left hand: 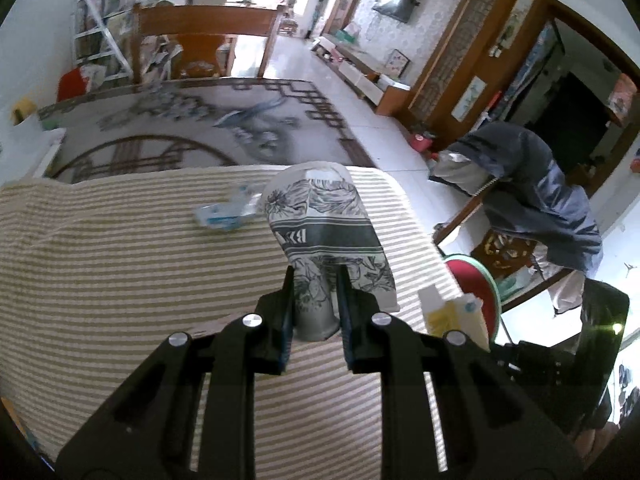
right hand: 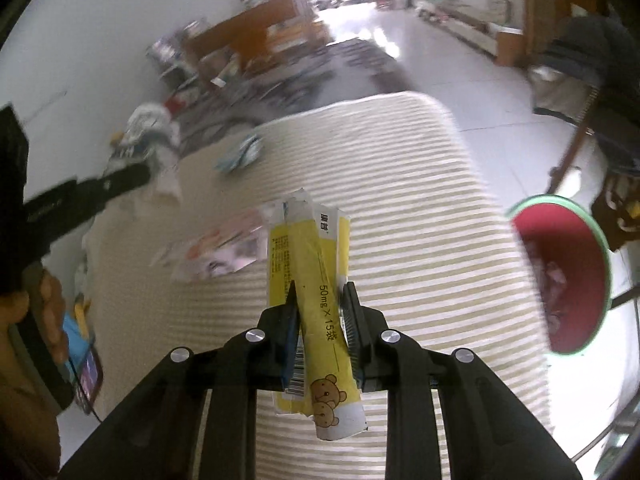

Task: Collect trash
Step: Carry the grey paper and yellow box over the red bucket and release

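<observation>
while the left gripper (left hand: 316, 280) has its jaws shut tight on a flowery paper cup (left hand: 326, 220) and the right gripper (right hand: 320, 300) pinches a yellow box (right hand: 308, 264), a blue wrapper (left hand: 228, 212) and a pink wrapper (right hand: 224, 248) wait on the striped bed (left hand: 120, 272), with the red bin (right hand: 560, 276) close by.

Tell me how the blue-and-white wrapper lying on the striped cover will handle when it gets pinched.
The wrapper looks crumpled and thin, so probably floppy and very light. It lies flat on the striped cover, so the fingers may snag fabric too.
</observation>
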